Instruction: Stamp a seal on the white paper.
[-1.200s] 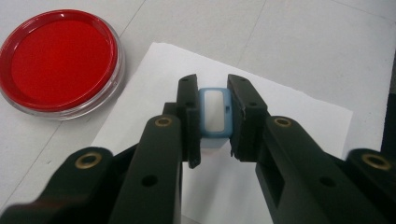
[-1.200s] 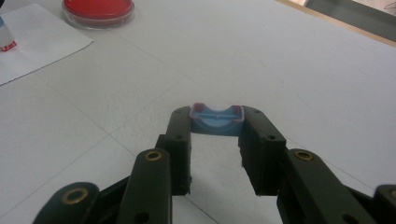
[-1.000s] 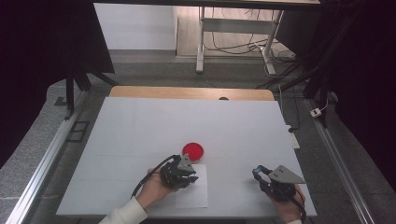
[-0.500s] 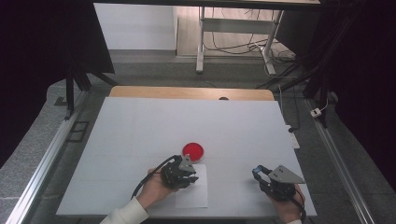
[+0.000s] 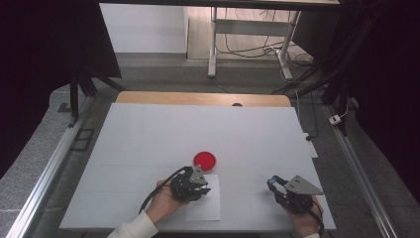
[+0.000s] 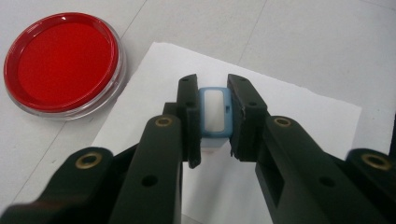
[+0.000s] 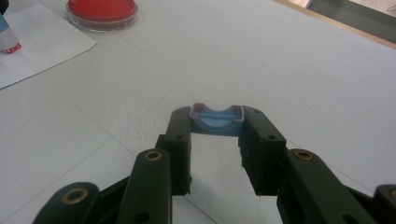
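Stamping looked to be the job in hand, and it sat midway: the left gripper (image 6: 212,116) had its jaws clamped on a small blue-framed plastic stamp (image 6: 214,113), held upright over the white sheet of paper (image 6: 299,121), just beside the round red ink pad in its clear plastic dish (image 6: 60,60). In the right gripper view the same stamp (image 7: 7,39) showed a red foot resting on or just above the paper (image 7: 42,42), so I judged the inking done and the pressing either under way or about to be. The right gripper (image 7: 216,122) pinched a small blue plastic cap with a reddish rim (image 7: 217,120) at its jaw tips, low over the white bench (image 7: 280,70) and well apart from the paper, so recapping was left to do. In the high view the left gripper (image 5: 194,182) stood over the sheet near the ink pad (image 5: 204,159), the right gripper (image 5: 289,191) off to the side. Hard to call: whether the stamp face touched the paper, since the jaws hid its foot from above, and no printed mark could be made out on the sheet; the sheet's near edge was cut off behind the left gripper.
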`<state>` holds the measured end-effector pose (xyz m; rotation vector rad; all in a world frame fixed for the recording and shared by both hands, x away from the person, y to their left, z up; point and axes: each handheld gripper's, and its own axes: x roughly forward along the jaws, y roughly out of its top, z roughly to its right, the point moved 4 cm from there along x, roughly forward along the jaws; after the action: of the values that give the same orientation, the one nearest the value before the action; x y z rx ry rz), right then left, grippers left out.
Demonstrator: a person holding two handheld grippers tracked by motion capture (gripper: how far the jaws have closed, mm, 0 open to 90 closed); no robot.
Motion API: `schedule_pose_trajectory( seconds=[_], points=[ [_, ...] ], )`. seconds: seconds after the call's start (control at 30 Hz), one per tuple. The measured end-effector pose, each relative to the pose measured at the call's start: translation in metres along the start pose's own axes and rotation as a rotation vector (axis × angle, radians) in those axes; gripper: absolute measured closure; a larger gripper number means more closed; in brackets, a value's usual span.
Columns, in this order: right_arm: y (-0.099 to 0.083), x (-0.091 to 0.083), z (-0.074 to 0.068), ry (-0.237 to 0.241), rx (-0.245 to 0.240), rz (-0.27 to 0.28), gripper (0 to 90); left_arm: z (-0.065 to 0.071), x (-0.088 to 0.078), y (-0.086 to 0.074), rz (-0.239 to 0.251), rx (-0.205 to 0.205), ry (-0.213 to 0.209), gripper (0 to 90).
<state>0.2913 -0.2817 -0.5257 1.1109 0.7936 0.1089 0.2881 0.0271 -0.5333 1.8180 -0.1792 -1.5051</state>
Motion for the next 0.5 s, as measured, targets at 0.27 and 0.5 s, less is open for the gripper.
schedule_pose_trajectory(
  seconds=[0.27, 0.5],
  points=[
    [0.0000, -0.0002, 0.0008, 0.007, 0.004, 0.005, 64.5, -0.0010, -0.0003, 0.0007, -0.005, -0.001, -0.008, 76.4],
    [0.0011, -0.0009, -0.0001, 0.006, 0.001, 0.012, 64.5, -0.0011, -0.0005, 0.0009, -0.006, -0.009, -0.009, 76.3]
  ],
)
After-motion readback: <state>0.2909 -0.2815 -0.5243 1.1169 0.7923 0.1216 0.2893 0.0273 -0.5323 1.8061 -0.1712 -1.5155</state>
